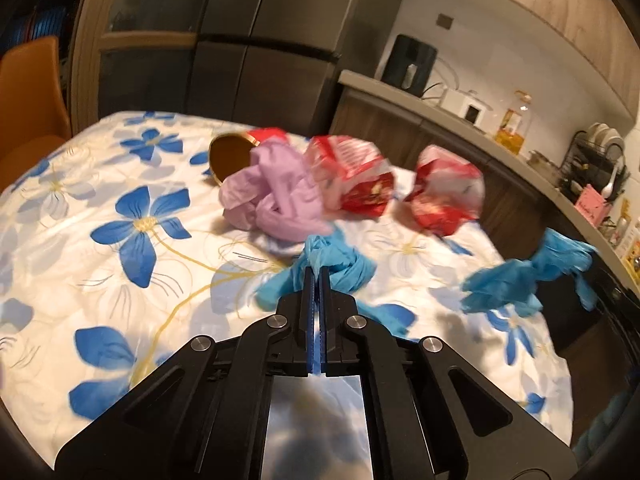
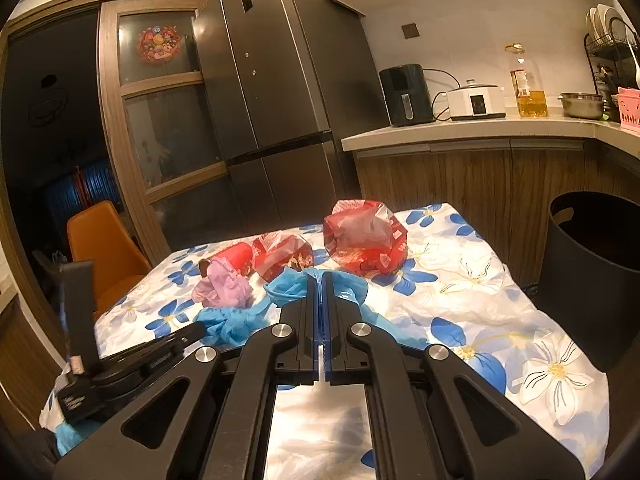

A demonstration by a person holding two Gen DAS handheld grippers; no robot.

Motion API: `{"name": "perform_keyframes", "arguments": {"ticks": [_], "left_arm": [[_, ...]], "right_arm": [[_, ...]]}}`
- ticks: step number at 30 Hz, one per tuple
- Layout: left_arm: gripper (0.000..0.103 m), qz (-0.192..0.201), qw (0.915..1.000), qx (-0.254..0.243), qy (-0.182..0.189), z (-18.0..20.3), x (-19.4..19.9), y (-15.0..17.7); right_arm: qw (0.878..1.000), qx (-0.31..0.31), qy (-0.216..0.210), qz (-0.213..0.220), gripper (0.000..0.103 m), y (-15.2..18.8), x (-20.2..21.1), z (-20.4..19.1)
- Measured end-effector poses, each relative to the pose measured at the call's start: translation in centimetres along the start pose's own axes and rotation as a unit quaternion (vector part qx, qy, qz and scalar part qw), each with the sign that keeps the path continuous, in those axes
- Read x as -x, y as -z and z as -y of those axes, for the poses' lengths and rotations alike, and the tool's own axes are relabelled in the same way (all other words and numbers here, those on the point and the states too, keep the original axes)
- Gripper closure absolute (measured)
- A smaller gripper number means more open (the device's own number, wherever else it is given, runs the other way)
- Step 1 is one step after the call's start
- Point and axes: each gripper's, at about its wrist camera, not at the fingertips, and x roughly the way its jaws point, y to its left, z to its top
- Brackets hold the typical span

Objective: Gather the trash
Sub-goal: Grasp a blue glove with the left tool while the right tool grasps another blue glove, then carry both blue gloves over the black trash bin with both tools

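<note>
My left gripper (image 1: 319,271) is shut on a crumpled blue plastic bag (image 1: 352,270), just above the flowered tablecloth (image 1: 120,200). My right gripper (image 2: 319,276) is shut on another blue plastic bag (image 2: 288,290), which also shows blurred in the left wrist view (image 1: 520,280). On the table lie a pink plastic bag (image 1: 272,196), two red wrappers (image 1: 352,176) (image 1: 448,192) and a red can (image 1: 232,156) on its side. The right wrist view shows the pink bag (image 2: 224,284), the can (image 2: 234,260) and both red wrappers (image 2: 284,260) (image 2: 366,236).
A black bin (image 2: 592,276) stands on the floor right of the table. An orange chair (image 2: 104,248) is at the table's far left. A fridge (image 2: 280,80) and a counter (image 2: 480,128) with appliances stand behind. The left gripper's body (image 2: 132,356) shows at lower left.
</note>
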Motion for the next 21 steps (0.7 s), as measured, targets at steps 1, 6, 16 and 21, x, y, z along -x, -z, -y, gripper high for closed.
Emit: {"name": "perform_keyframes", "arguments": {"ticks": [1,6,16,21], "left_arm": [[0.103,0.007,1.0000,-0.003,0.000,0.2,0.7,0.1],[0.103,0.042,0.9988,-0.018,0.015,1.9,4.2,-0.7],[0.103,0.083,0.9952,-0.042,0.032,5.2,6.6,-2.2],[0.103,0.090,0.9934,-0.055,0.045,7.0,6.8,-2.5]], "right_arm": [[1.000,0.000,0.000,0.003,0.101,-0.1,0.2,0.1],[1.000,0.000,0.000,0.012,0.101,-0.7,1.3,0.1],[0.999,-0.001,0.003,0.032,0.101,-1.6,3.5,0.8],[0.999,-0.005,0.010,0.045,0.101,-2.2,4.5,1.8]]}}
